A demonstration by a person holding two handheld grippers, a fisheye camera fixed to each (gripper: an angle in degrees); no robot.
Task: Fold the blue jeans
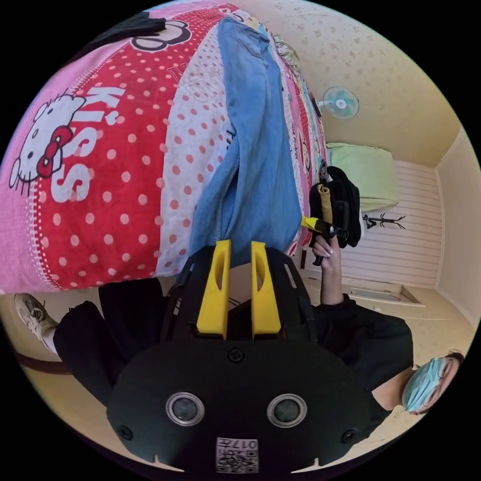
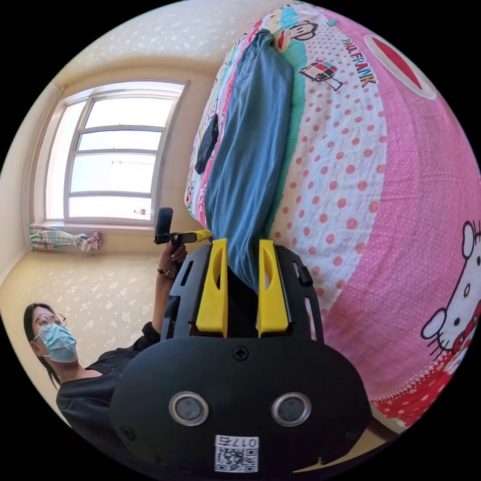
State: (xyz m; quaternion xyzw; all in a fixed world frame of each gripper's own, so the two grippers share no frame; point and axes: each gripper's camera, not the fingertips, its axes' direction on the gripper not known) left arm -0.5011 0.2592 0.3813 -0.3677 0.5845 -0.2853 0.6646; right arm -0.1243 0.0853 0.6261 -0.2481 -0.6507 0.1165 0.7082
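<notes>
Blue denim, the jeans, lies stretched out lengthwise on a bed whose cover is pink and red with white dots and cartoon prints. One end of the jeans reaches the bed's edge, where both grippers meet it.

From the left gripper view, the left gripper has its yellow fingers parted with a gap between them, tips at the hem of the jeans; whether cloth sits between them cannot be told. Beside the same edge, the right gripper is held in a hand, its yellow tip touching the denim.

From the right gripper view, the right gripper stands spread, a fold of jeans hanging down into the gap between the fingers, which do not visibly press on it. The left gripper shows just beside the denim's edge.

A person in dark clothes stands by the bed. A window is on one wall, a fan on another.
</notes>
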